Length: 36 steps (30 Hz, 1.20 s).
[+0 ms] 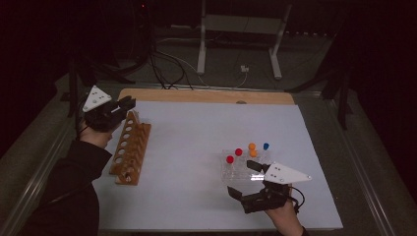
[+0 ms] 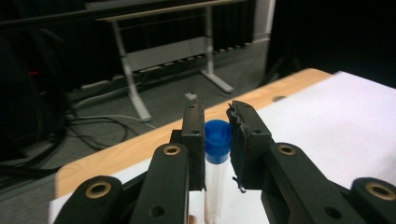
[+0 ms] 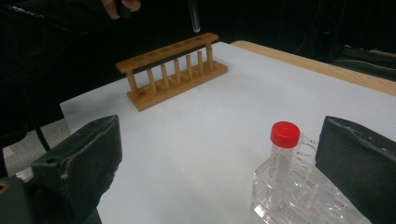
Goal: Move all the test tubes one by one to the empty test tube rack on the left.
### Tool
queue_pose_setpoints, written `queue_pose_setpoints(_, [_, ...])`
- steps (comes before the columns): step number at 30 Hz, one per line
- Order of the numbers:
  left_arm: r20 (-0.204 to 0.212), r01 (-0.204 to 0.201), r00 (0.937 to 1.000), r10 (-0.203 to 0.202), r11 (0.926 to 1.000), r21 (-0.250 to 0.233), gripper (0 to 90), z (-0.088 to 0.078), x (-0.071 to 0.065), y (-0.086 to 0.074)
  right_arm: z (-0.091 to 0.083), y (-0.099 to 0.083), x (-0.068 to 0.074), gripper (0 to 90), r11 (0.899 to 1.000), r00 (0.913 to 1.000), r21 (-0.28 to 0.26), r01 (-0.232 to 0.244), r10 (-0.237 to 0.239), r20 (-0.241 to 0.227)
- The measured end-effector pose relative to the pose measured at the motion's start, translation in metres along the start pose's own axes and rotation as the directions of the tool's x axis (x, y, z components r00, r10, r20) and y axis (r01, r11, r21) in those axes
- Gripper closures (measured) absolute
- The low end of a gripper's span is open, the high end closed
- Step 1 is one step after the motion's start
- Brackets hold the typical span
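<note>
The left gripper (image 1: 129,102) pinches a blue-capped test tube (image 2: 216,161) upright, its rounded tip hanging just above the far end of the wooden rack (image 1: 130,147) (holes face up). The right gripper (image 1: 244,179) idles, jaws spread, beside the clear rack (image 3: 299,196).

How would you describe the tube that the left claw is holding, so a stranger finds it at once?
Start at the wooden rack on the left side of the white table. Above its far end, the left claw grips a clear tube. Its cap is blue, and unlike the capped tubes in the clear rack, it hangs in the air.
</note>
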State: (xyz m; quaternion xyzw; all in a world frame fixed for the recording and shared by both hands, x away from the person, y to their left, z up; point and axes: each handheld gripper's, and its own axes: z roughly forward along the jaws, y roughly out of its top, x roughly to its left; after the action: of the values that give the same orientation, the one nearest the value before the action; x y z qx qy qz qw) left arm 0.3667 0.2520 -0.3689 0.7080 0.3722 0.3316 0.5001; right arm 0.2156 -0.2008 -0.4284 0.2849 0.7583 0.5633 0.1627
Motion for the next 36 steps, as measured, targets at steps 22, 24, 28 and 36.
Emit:
queue_pose_setpoints(22, [-0.136,0.125,0.9837,-0.118,0.9911,0.045,77.9,0.026,0.033,-0.051,0.0,-0.002,-0.001,0.2,1.0,1.0,0.003,-0.001,0.001,-0.007])
queue_pose_setpoints(24, [-0.135,0.13,0.9834,-0.121,0.9899,0.058,77.9,0.029,0.033,-0.058,0.0,-0.002,-0.001,0.2,1.0,1.0,0.004,-0.002,0.002,-0.007])
queue_pose_setpoints(28, [-0.132,0.138,0.9831,-0.127,0.9872,0.08,77.8,0.033,0.033,-0.068,0.0,-0.003,-0.001,0.2,1.0,0.9999,0.01,-0.007,0.008,-0.012])
queue_pose_setpoints(36, [-0.131,0.155,0.9811,-0.142,0.9834,0.094,77.8,0.04,0.034,-0.081,0.001,-0.003,-0.001,0.2,1.0,0.9999,0.015,-0.008,0.008,-0.013])
